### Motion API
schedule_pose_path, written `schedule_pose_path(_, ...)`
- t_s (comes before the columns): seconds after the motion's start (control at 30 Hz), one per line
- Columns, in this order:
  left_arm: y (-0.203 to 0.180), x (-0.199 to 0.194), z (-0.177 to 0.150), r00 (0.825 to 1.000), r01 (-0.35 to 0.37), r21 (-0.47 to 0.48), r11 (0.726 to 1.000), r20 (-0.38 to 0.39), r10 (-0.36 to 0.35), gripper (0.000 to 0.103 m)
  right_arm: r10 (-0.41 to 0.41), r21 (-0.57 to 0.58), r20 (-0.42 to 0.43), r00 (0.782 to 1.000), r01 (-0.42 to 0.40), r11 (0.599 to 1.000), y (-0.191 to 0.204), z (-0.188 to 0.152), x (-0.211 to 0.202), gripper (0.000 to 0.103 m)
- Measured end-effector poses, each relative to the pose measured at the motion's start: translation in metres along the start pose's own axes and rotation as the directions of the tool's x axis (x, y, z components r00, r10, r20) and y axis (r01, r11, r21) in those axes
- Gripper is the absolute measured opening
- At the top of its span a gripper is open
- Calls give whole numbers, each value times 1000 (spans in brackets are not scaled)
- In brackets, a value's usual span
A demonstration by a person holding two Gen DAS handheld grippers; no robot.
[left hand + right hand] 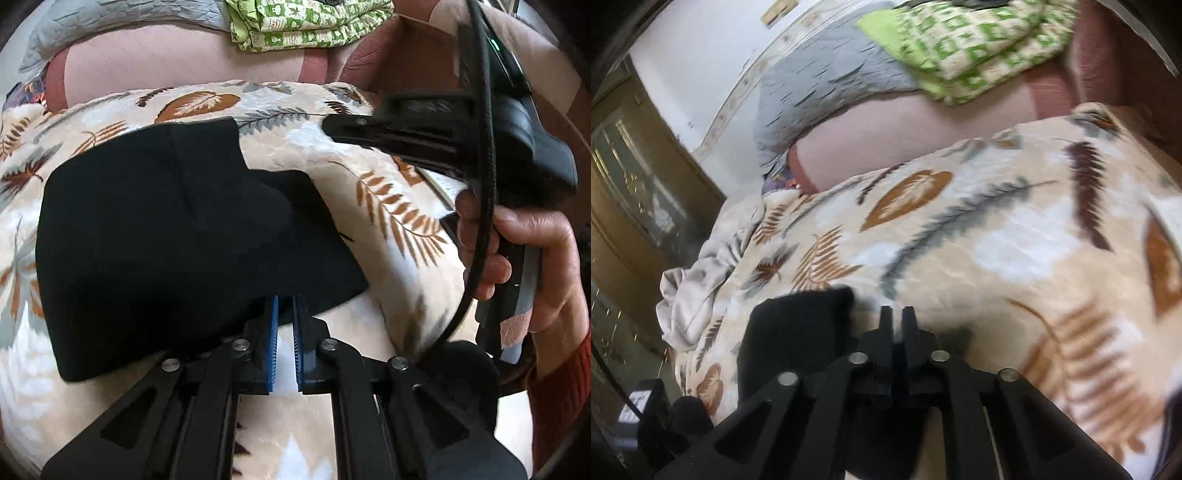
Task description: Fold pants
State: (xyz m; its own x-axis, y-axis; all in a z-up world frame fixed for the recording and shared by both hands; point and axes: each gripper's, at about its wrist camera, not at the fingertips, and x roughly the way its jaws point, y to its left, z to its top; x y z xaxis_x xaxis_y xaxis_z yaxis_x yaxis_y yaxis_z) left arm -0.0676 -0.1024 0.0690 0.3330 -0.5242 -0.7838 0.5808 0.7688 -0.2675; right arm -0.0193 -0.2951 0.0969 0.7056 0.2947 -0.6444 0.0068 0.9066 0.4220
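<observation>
A bed fills both views, covered by a cream blanket (388, 177) printed with brown and grey leaves and ferns. Beyond it lies a bare pink sheet (155, 59), then one grey quilted cover (827, 88) and one folded green-and-white patterned cloth (306, 26) at the head of the bed. In the right wrist view a white wall and a brown wooden door with glass panes (639, 173) stand to the left, and a crumpled pale cloth (698, 280) hangs at the bed's edge.

One pair of black pants (166, 229) lies folded on the blanket.

The left gripper (285, 317) has its blue pads drawn close together, their tips running under the near hem of the pants; the cloth hides whether it is pinched. The right gripper (897, 321), gripped by a hand (524, 258) in a red sleeve, has its jaws nearly together, nothing visibly between them, over the blanket just beside the pants.
</observation>
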Motion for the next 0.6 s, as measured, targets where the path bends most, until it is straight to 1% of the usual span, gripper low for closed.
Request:
schedule_pose_path(0.03,3,-12,1,1000,5,10,1000,11,-5,6,13,2,18,1000,-13,1000,0,-2,-7,35)
schedule_pose_path(0.07,5,-22,0,1000,2,24,1000,26,-3,6,35,6,36,999,-35,999,1,-5,-13,47)
schedule_pose_path(0.1,8,-31,1,999,-11,36,999,49,9,7,69,13,48,996,-70,997,6,-9,-16,68)
schedule_pose_path(0.13,14,-45,0,996,-44,47,998,78,40,12,92,11,42,995,-93,996,8,-11,-16,71)
schedule_pose_path(0.17,18,-50,1,994,-65,51,997,92,60,15,128,-4,13,992,-128,992,17,-14,-9,71)
schedule_pose_path(0.2,26,-55,4,991,-84,48,995,107,78,23,139,-14,-10,990,-139,990,22,-16,-2,71)
schedule_pose_path(0.23,36,-62,5,986,-113,38,993,128,107,31,131,-29,-39,991,-133,991,31,-20,11,71)
schedule_pose_path(0.27,44,-65,6,981,-140,28,990,143,135,33,123,-39,-56,991,-125,991,34,-23,16,71)
schedule_pose_path(0.3,51,-65,7,975,-167,16,986,151,163,35,107,-48,-86,991,-111,993,39,-27,30,71)
schedule_pose_path(0.33,62,-63,8,970,-193,-5,981,148,192,35,85,-46,-128,988,-92,995,44,-31,47,71)
schedule_pose_path(0.37,74,-59,9,969,-205,-32,978,137,207,35,79,-32,-161,984,-85,996,45,-37,59,71)
schedule_pose_path(0.4,85,-59,11,968,-208,-60,976,128,214,35,84,-12,-178,980,-88,996,47,-42,69,62)
schedule_pose_path(0.43,91,-58,10,966,-218,-78,973,125,226,35,82,-9,-171,982,-84,996,48,-47,70,49)
schedule_pose_path(0.47,95,-59,10,963,-230,-89,969,125,240,35,61,-36,-149,987,-67,997,56,-49,68,39)
schedule_pose_path(0.5,100,-64,10,960,-239,-98,966,128,250,35,59,-53,-129,990,-67,996,60,-49,63,10)
schedule_pose_path(0.57,105,-68,16,957,-234,-119,965,145,250,35,122,-33,-66,990,-124,992,64,-43,35,10)
schedule_pose_path(0.6,105,-70,18,957,-227,-123,966,155,245,37,129,-36,-41,991,-131,991,64,-40,22,10)
